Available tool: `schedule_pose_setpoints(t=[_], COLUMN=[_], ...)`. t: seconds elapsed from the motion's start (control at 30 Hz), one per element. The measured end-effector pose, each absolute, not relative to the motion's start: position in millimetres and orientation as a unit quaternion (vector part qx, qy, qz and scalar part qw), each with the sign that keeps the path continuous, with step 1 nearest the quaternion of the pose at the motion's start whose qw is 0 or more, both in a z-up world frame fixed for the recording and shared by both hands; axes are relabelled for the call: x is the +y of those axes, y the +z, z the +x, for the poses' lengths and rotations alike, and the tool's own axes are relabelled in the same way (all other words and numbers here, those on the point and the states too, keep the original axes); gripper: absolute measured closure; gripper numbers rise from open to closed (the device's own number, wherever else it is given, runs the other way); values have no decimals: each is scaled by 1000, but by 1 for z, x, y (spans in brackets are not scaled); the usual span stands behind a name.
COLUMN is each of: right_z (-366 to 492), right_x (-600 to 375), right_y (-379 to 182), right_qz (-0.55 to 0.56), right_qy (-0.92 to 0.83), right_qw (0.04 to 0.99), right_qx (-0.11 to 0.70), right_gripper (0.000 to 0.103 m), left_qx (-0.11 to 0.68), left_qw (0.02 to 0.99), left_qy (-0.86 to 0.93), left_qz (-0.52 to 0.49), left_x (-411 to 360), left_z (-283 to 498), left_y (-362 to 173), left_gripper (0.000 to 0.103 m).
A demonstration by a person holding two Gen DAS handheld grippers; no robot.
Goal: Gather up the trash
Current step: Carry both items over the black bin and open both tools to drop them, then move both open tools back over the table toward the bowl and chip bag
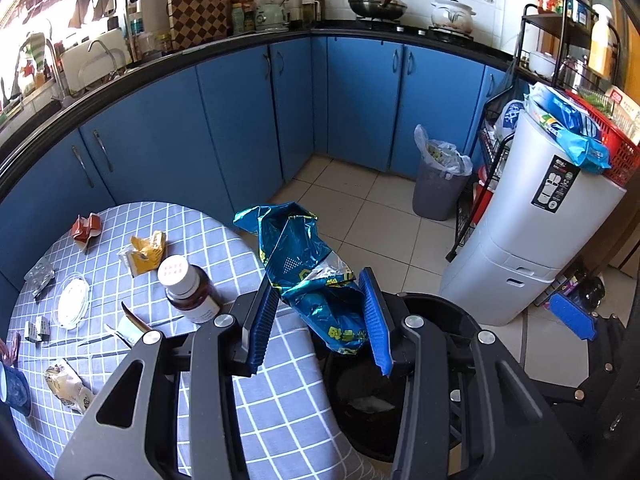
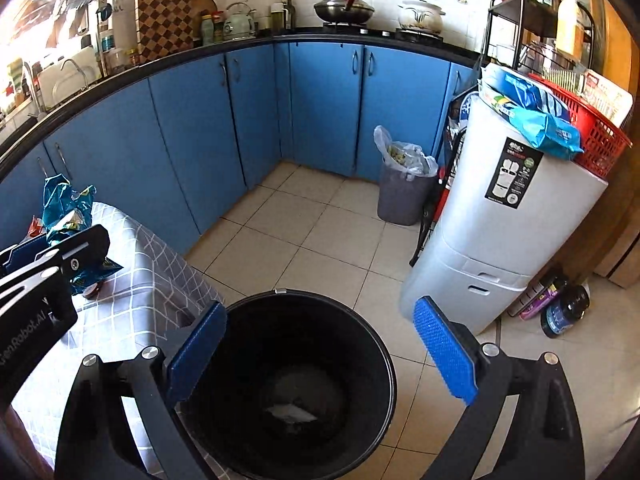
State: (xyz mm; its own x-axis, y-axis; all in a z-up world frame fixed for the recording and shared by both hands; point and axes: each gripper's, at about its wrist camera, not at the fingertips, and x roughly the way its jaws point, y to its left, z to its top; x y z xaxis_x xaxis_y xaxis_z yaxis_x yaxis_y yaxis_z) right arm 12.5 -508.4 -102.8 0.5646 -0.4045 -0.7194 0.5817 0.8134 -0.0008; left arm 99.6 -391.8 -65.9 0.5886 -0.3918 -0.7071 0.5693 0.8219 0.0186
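Left gripper (image 1: 320,312): fingers pinch a crumpled blue foil bag (image 1: 308,264), which stands up out of the grip. The bag is held at the right edge of the counter (image 1: 224,240), partly above the rim of the black bin (image 1: 448,308).

Right gripper (image 2: 320,356): fingers spread wide, nothing between them, poised over the mouth of the bin.

Black bin: round, on the tiled floor (image 2: 312,232) just right of the counter. A pale scrap (image 2: 290,414) lies at its bottom.

Counter: covered in a grey-blue checked cloth. On it, in the left wrist view:
- brown bottle (image 1: 192,292) with a white cap, upright, just left of the left gripper;
- yellow wrapper (image 1: 146,256), beyond the bottle;
- red-orange wrapper (image 1: 86,230), at the far left;
- blister pack (image 1: 39,278), at the left edge;
- clear round lid or dish (image 1: 73,305), near the blister pack;
- beige wrapper (image 1: 66,386), near left;
- torn white packet (image 1: 130,328), near the bottle's base;
- two small dark scraps (image 1: 38,328), left of the packet.

Surroundings: blue cabinets (image 1: 224,120) along the far wall under a black worktop; a grey bin (image 1: 438,188) lined with a plastic bag in the far corner; a white appliance (image 1: 532,236) at right with a red basket (image 1: 608,152) on top.
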Motion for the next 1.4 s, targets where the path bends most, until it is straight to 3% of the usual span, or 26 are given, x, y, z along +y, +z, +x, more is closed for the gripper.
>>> schedule_pose_setpoints(t=[0.47,0.53,0.6,0.67,1.4], right_z=[-7,-10,-11,-13,-28], right_x=[-525,-526,-526,-526,-513], right_y=[-108,-108,-108,-108,-94], right_qz=[137,140,141,143,147], right_qy=[-299,-301,-302,-303,-300], right_qw=[868,867,867,866,873], right_qx=[372,371,370,370,354], right_gripper=[11,11,11,11,11], left_qx=[351,351,343,334,345], left_qw=[878,877,882,888,890], left_qy=[-296,-298,-297,-293,-281], left_qz=[133,133,126,119,104], left_x=[-412,-414,-411,-408,-382], left_z=[81,79,77,75,71], left_y=[-61,-61,-58,-55,-49], left_gripper=[54,39,14,4,3])
